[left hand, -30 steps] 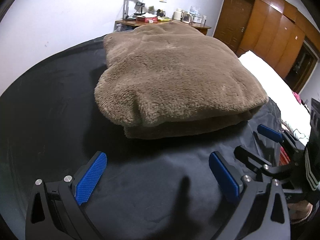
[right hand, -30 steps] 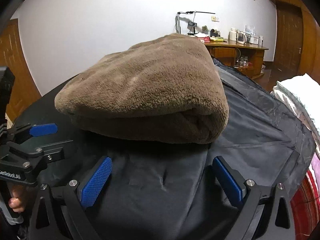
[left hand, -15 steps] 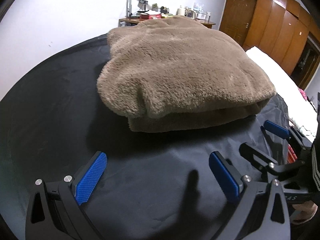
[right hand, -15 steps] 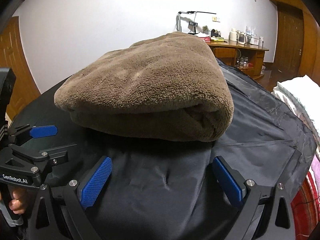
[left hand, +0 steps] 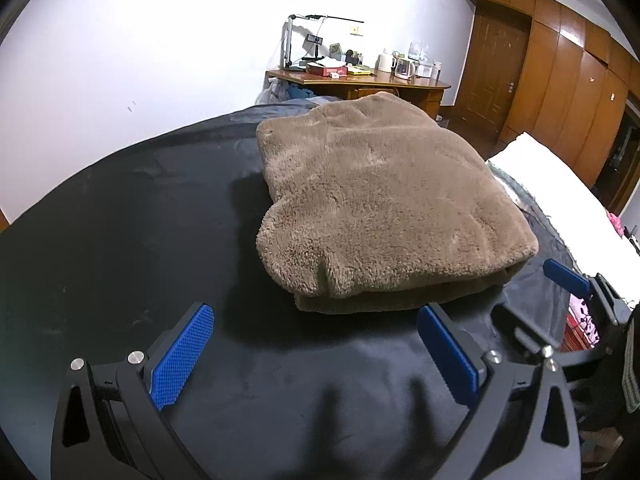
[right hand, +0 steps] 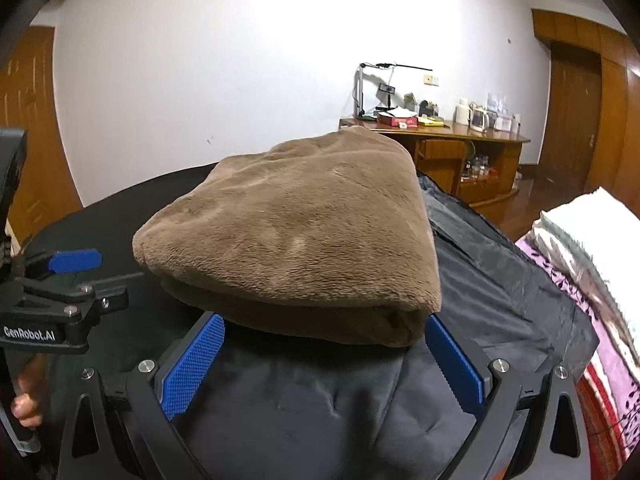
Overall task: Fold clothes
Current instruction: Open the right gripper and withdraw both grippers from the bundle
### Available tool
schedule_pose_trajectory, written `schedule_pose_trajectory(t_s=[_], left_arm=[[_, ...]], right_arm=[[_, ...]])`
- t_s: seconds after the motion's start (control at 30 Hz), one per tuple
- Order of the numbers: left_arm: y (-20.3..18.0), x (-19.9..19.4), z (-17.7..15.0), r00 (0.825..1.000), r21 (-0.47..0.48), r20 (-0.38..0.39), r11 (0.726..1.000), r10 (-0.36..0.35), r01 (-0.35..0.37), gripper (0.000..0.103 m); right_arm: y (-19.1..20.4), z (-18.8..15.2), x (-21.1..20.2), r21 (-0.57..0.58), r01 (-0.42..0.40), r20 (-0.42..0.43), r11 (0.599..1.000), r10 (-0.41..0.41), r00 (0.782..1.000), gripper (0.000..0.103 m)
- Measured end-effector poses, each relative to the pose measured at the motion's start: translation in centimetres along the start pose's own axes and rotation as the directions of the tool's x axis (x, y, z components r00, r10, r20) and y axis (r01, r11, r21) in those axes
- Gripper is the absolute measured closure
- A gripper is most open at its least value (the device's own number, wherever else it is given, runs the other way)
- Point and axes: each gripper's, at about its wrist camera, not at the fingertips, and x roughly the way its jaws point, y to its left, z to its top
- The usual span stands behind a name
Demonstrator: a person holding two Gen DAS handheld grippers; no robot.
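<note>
A brown fleece garment (left hand: pixel 380 204) lies folded in a thick stack on the black cloth-covered table (left hand: pixel 120 240). It also shows in the right wrist view (right hand: pixel 304 240). My left gripper (left hand: pixel 316 344) is open and empty, a little short of the stack's near edge. My right gripper (right hand: pixel 324 356) is open and empty, its blue pads (right hand: pixel 192 364) at either side of the stack's near edge. The right gripper shows at the right of the left wrist view (left hand: pixel 568 280), and the left gripper at the left of the right wrist view (right hand: pixel 72 264).
A wooden desk (left hand: pixel 360 80) with a lamp, a kettle and boxes stands against the white back wall. A bed with white and patterned bedding (right hand: pixel 592 248) lies to the right. Wooden wardrobe doors (left hand: pixel 560 80) line the far right.
Both grippers have risen and tilted, so the stack sits lower and farther in the left view. The right gripper's pads now flank the stack's near edge. The stack has not moved.
</note>
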Motion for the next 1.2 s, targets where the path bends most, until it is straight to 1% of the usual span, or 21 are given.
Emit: schedule_pose_trajectory(t_s=[0.17, 0.3, 0.43, 0.53, 0.73, 1.2], left_arm=[[-0.8, -0.2, 0.2, 1.000, 0.015, 0.002, 1.000, 0.016, -0.016, 0.000], [-0.9, -0.2, 0.4, 1.000, 0.004, 0.007, 1.000, 0.002, -0.002, 0.000], [-0.8, -0.1, 0.5, 1.000, -0.006, 0.007, 1.000, 0.005, -0.005, 0.000], [-0.8, 0.2, 0.6, 1.000, -0.004, 0.000, 1.000, 0.004, -0.004, 0.000], [-1.1, 0.2, 0.6, 1.000, 0.009, 0.002, 1.000, 0.002, -0.002, 0.000], [-1.0, 0.3, 0.6, 1.000, 0.014, 0.001, 1.000, 0.004, -0.004, 0.000]], right_arm=[[0.5, -0.2, 0.6, -0.040, 0.010, -0.017, 0.999, -0.011, 1.000, 0.001], [0.3, 0.3, 0.1, -0.012, 0.008, -0.016, 1.000, -0.009, 1.000, 0.001], [0.5, 0.6, -0.6, -0.017, 0.049, 0.009, 0.999, -0.049, 0.999, 0.001], [0.5, 0.6, -0.3, -0.025, 0.063, 0.004, 0.998, -0.063, 0.998, 0.001], [0.3, 0.2, 0.2, -0.017, 0.065, -0.019, 0.998, -0.066, 0.998, 0.001], [0.3, 0.1, 0.1, -0.018, 0.078, -0.016, 0.997, -0.079, 0.997, 0.001]])
